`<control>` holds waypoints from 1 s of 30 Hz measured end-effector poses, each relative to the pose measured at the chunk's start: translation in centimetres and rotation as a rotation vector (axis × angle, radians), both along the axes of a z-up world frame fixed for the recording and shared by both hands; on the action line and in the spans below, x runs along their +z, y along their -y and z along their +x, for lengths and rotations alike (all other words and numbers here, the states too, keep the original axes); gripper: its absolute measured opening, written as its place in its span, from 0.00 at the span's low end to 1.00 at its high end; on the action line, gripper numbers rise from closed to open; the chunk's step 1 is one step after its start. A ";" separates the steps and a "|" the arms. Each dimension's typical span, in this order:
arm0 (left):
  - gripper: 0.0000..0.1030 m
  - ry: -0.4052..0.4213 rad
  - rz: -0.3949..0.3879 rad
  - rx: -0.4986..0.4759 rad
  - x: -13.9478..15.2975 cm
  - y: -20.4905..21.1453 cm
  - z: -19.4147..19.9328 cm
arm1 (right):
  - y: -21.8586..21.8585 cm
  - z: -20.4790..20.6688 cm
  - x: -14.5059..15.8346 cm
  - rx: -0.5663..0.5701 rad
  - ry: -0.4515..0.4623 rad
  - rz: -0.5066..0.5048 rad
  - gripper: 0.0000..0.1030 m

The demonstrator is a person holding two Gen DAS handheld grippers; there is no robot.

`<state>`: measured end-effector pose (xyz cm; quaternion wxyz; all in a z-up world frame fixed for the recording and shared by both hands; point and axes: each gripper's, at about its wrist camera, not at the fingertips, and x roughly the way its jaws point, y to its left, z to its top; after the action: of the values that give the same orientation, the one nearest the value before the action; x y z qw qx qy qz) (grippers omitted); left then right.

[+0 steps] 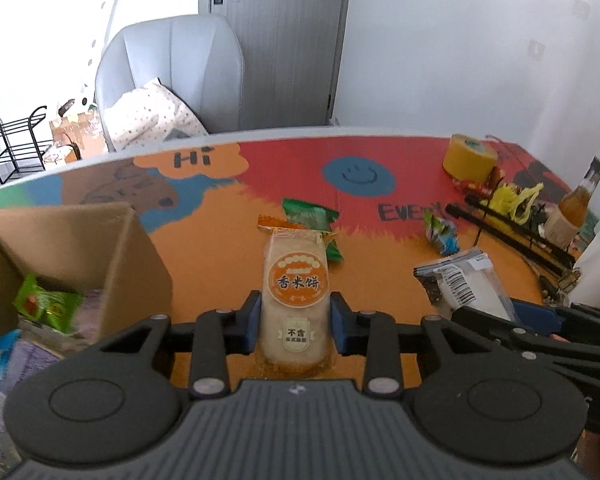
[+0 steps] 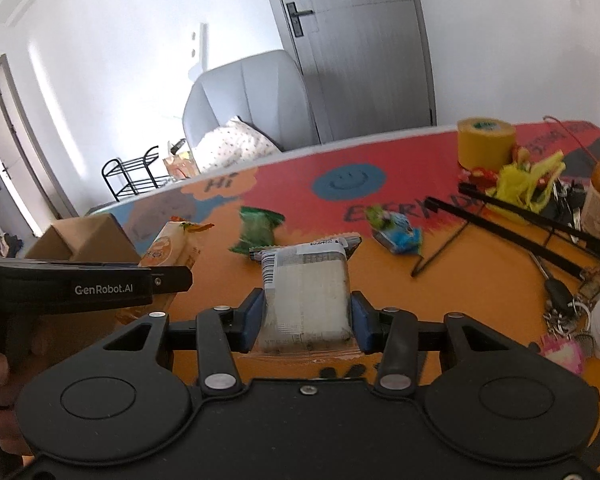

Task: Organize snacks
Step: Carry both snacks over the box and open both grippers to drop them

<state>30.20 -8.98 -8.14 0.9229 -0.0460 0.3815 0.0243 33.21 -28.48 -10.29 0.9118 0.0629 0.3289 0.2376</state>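
Left gripper (image 1: 294, 322) clenched on rice cracker packet (image 1: 295, 292), long axis pointing forward. Cardboard box (image 1: 100, 248) just left, nearer this hand. Right gripper (image 2: 306, 320) gripping barcode-labelled packet (image 2: 306, 292).

box (image 1: 80, 248) left on table (image 1: 380, 248) | tape roll (image 1: 470, 158) far right

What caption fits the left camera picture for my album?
Left gripper squeezes an orange rice cracker packet beside the cardboard box of snacks.
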 end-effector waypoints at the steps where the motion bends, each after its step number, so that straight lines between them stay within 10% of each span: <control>1: 0.33 0.008 0.001 0.004 0.3 -0.2 -0.2 | -0.2 -0.1 0.2 0.000 0.004 0.001 0.42; 30: 0.33 0.158 -0.048 0.115 6.4 -8.4 -6.7 | -7.4 -2.9 5.6 0.085 0.123 0.023 0.42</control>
<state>23.48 -0.62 -1.71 0.9458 -0.0915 0.3049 0.0644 30.30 -21.12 -4.69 0.9186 0.0447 0.2717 0.2835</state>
